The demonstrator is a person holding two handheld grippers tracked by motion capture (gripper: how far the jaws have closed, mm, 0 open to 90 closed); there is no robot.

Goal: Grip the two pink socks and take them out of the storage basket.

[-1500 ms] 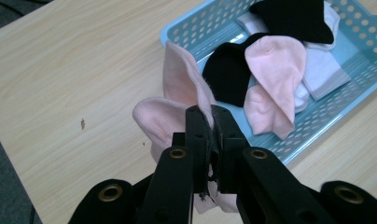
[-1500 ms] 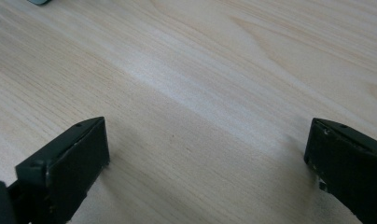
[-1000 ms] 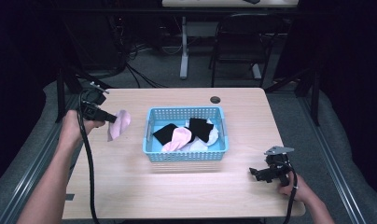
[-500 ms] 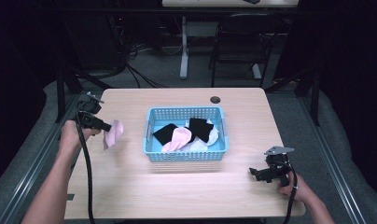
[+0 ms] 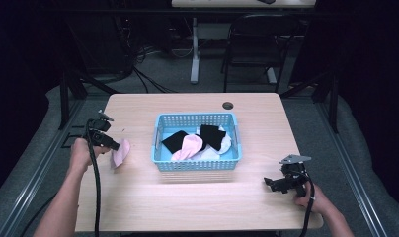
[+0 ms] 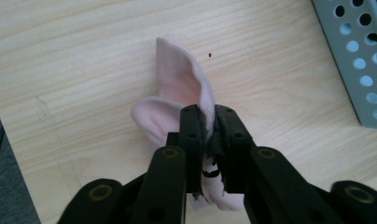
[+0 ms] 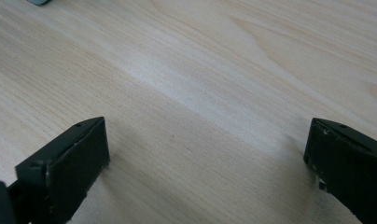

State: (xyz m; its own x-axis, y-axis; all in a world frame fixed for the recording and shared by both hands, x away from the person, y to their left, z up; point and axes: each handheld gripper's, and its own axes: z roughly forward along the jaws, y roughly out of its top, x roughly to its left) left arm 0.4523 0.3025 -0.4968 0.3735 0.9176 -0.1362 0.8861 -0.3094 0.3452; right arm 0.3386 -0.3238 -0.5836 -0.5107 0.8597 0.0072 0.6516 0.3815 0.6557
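while the left gripper [image 6: 206, 114] pinches a pink sock [image 6: 177, 88], its jaws have just been opening slightly.
the sock's far end rests on the table [image 6: 84, 56]; the right gripper [image 7: 207, 149] stands spread wide.

High camera overlooks table [image 5: 197, 197]; claw cameras close.

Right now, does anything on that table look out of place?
One thing: a soft pink fabric sock lies crumpled on the light wooden table, left of the blue perforated plastic basket holding the other socks. The left hand-held gripper pinches it.
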